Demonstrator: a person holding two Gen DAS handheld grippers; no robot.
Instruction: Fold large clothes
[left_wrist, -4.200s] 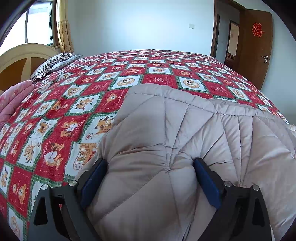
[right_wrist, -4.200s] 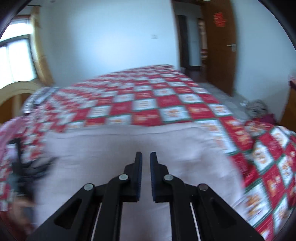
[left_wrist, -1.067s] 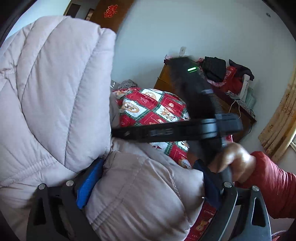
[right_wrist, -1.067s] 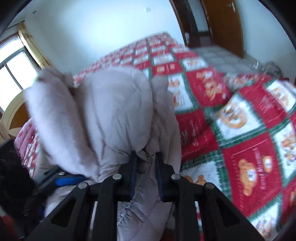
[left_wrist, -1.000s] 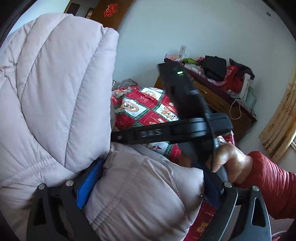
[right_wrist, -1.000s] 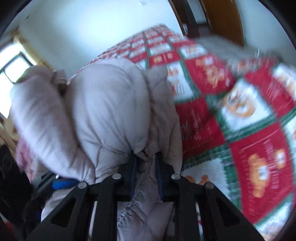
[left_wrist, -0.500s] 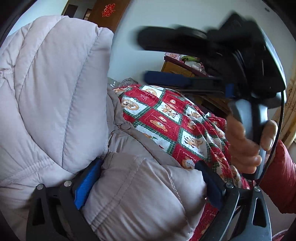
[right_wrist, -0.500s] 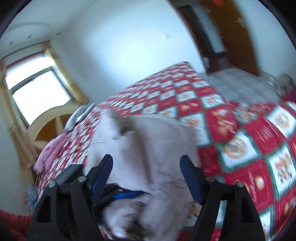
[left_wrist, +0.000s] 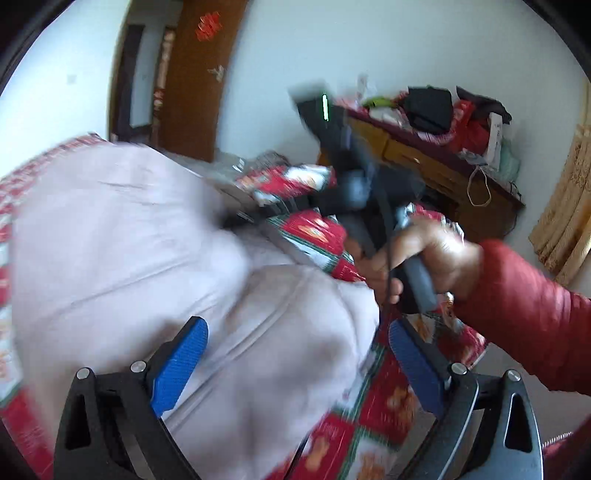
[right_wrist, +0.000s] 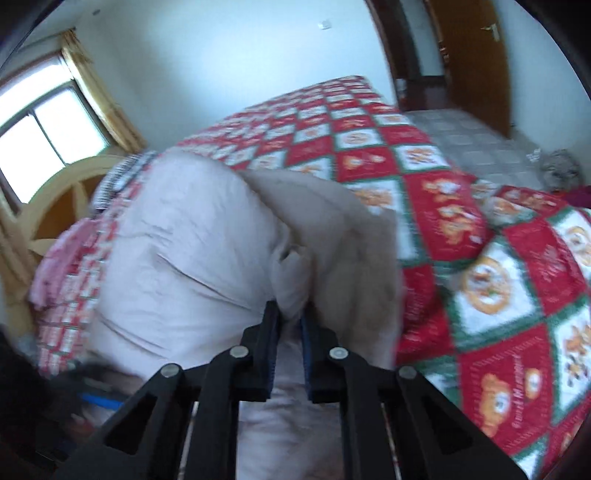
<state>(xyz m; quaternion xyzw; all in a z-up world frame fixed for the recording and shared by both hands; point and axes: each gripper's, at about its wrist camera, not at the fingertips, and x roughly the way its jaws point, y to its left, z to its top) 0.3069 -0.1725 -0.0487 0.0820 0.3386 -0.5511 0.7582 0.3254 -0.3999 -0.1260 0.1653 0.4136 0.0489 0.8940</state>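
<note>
- Puffy pale pink quilted coat (right_wrist: 207, 258) lies bunched up on the bed with the red, white and green bear-patterned quilt (right_wrist: 517, 295).
- The right gripper (right_wrist: 289, 325) has just snapped its black fingers together, and a small fold of the coat is pinched between its blue pads.
- Most of the coat bulges up ahead of that gripper and to its left; the quilt spreads out to its right.
- The left gripper (left_wrist: 295, 354) has its blue pads (left_wrist: 181, 358) held far apart. The coat sits between them and lies up against the left pad. The right pad stands clear of it, so this tool is not squeezing the coat.
- Ahead of the left gripper and to its right, a hand (left_wrist: 417, 254) in a red sleeve (left_wrist: 524, 314) holds the handle of the other black tool.
- Behind that hand stands a brown wooden dresser (left_wrist: 436, 162) with clothes piled on top.
- A brown wooden door (right_wrist: 476, 62) is far ahead of the right gripper, to its right.
</note>
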